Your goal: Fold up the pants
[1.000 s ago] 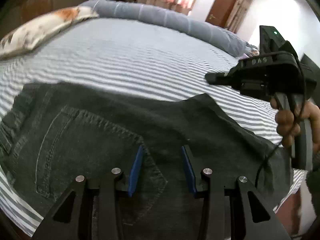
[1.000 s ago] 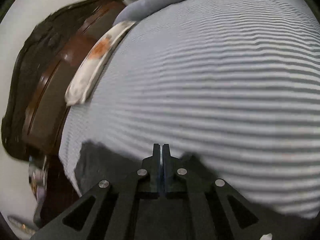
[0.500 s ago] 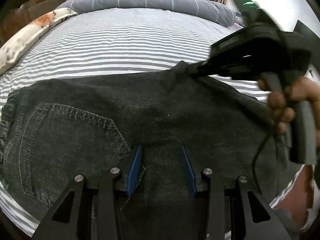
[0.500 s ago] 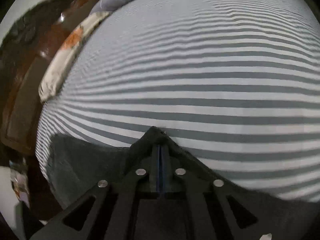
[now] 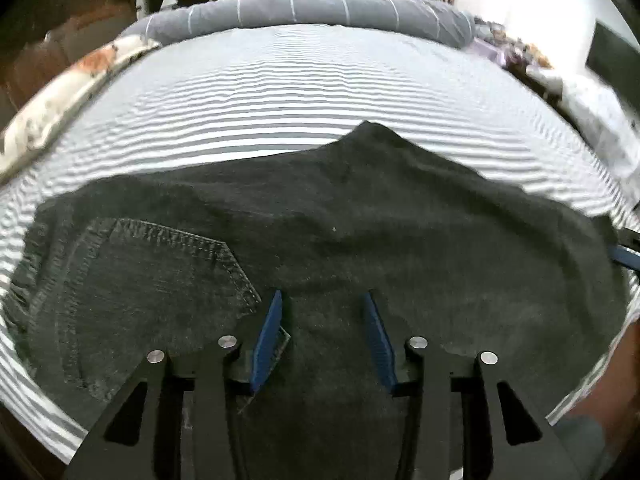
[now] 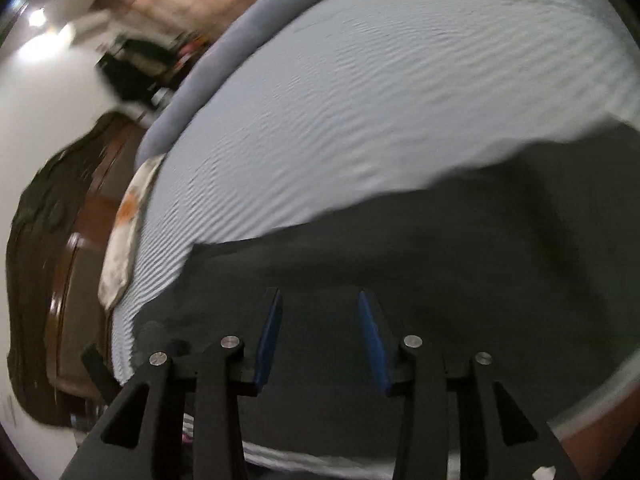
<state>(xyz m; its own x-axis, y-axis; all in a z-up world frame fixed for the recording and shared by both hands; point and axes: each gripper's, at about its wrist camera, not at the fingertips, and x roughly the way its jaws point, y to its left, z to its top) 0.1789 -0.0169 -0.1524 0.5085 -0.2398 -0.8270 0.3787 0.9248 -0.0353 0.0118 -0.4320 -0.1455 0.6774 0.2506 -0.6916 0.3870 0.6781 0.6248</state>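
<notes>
1. Dark grey denim pants [image 5: 360,240] spread flat on the striped bedsheet [image 5: 320,92], filling the space under and ahead of both sets of jaws.
2. Back pocket [image 5: 160,280] with pale stitching lying to the left of the left gripper [image 5: 322,300], its pointed corner just beside the left blue pad.
3. Far edge of the pants rising to a small peak [image 5: 368,130] ahead of the left jaws, slightly to their right, with striped sheet beyond it.
4. Left gripper held over the denim, jaws moderately apart, only flat cloth showing in the gap; pads not seen pinching any fold.
5. Small pale tag or scrap [image 5: 282,340] visible at the inner side of the left pad; unclear what it is.
6. Right gripper [image 6: 318,300] likewise over dark cloth [image 6: 400,280], jaws just opened to a moderate gap, nothing clamped between the blue pads.
7. Right wrist view heavily blurred and tilted, so no telling whether the pads touch the fabric.
8. Tip of the right gripper's blue finger [image 5: 624,258] showing at the far right of the left jaws, at the edge of the pants.
9. Beyond the jaws: a long grey bolster [image 5: 312,10] along the far side of the bed.
10. To the left of the jaws: a white and orange patterned pillow [image 5: 68,92] against a dark wooden headboard [image 6: 44,260].
11. A bit of the person's bare skin [image 5: 628,364] at the lower right of the left wrist view.
</notes>
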